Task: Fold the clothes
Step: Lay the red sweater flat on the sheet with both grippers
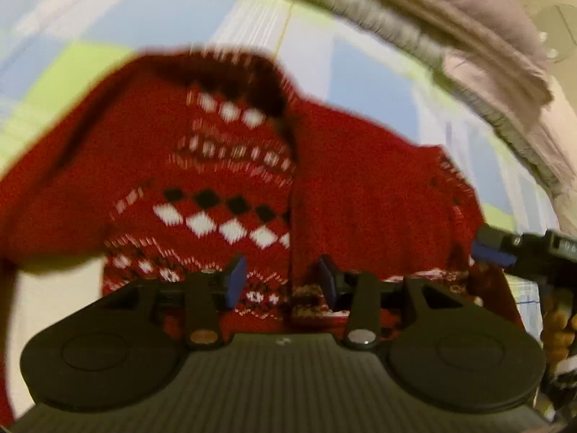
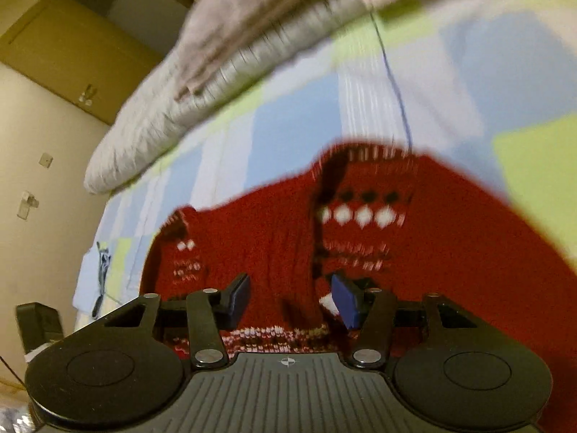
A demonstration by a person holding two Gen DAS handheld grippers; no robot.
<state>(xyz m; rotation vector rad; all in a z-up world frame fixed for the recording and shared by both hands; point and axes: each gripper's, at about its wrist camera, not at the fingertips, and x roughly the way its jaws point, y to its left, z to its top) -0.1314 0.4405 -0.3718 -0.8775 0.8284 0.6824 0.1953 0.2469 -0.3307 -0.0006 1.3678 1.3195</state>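
Across the middle of the bed (image 2: 288, 108) lies a red knitted sweater (image 1: 360, 198), spread flat on a bedsheet (image 1: 180, 11) checked in pale blue, white and lime green. The sweater bears bands of white and black diamonds down its front, and one sleeve is folded over the body so that a vertical edge runs down the centre. Its patterned hem lies nearest the cameras.

Along the far edge of the bed a grey ribbed blanket (image 2: 151, 133) is bunched up, with a pinkish-grey cloth (image 2: 252, 11) piled on top of it. Beyond that edge stand a cream wall (image 2: 43, 126) with small fittings and a wooden wardrobe (image 2: 72, 47) — both seen only in the right wrist view. A dark cable (image 2: 101, 281) trails over the bed's left edge in that view.

Both pictures are blurred. The left gripper (image 1: 281, 281) hangs over the hem with its blue pads parted, nothing pinched between them. The right gripper (image 2: 288, 299) — also over the hem, further along — stands with its pads spread apart and empty; its tip shows at the right border of the left wrist view.
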